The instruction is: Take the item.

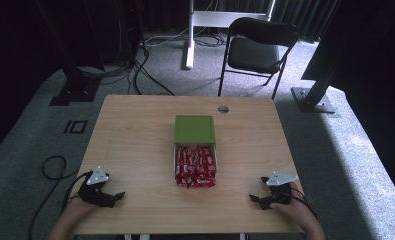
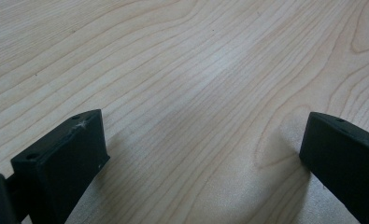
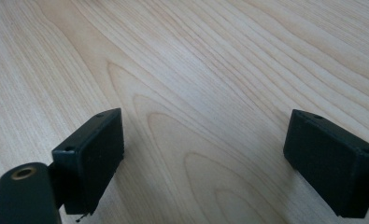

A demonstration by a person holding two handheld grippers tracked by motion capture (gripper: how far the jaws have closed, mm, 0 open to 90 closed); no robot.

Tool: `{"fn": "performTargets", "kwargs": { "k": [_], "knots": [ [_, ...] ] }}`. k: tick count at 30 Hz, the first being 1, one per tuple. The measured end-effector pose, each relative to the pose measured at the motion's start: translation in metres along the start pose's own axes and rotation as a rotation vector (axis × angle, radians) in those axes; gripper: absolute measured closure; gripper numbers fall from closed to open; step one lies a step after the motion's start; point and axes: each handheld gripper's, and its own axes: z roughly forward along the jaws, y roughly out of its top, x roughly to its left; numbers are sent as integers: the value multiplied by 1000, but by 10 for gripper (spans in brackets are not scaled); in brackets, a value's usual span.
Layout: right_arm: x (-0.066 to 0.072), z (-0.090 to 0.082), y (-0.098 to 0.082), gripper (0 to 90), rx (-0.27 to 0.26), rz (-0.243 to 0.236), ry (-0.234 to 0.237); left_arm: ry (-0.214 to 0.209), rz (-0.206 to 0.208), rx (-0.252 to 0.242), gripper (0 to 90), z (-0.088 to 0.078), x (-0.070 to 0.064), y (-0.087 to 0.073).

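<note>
You held the left gripper [image 1: 116,196] and right gripper [image 1: 255,199], jaws wide and empty, well apart from the open green box [image 1: 195,129] of red foil-wrapped candies [image 1: 195,166] mid-desk; those looked light, slippery, best pinched across one wrapper's middle.

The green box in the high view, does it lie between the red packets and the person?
No, the green box lies on the far side of the red packets, which are nearer to the person.

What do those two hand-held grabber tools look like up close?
Each is matte black. The left gripper and right gripper both carry a grey three-cornered plate on top and trail a thin black cable. Their fingers are blocky black pads with small screw holes. The forearms are bare.
</note>
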Motion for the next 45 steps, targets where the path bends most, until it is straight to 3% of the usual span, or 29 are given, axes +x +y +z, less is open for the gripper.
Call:
{"fn": "performTargets", "kwargs": {
  "k": [18,28,40,45],
  "knots": [
    [3,-1,-1,132,-3,20,-20,0,0,0,15,0,0,0],
    [5,-1,2,170,-2,59,-83,0,0,0,15,0,0,0],
    [10,-15,28,185,-79,58,-112,0,0,0,15,0,0,0],
    [13,-19,45,185,-120,88,-115,0,-4,-1,15,0,0,0]
  ]
}}
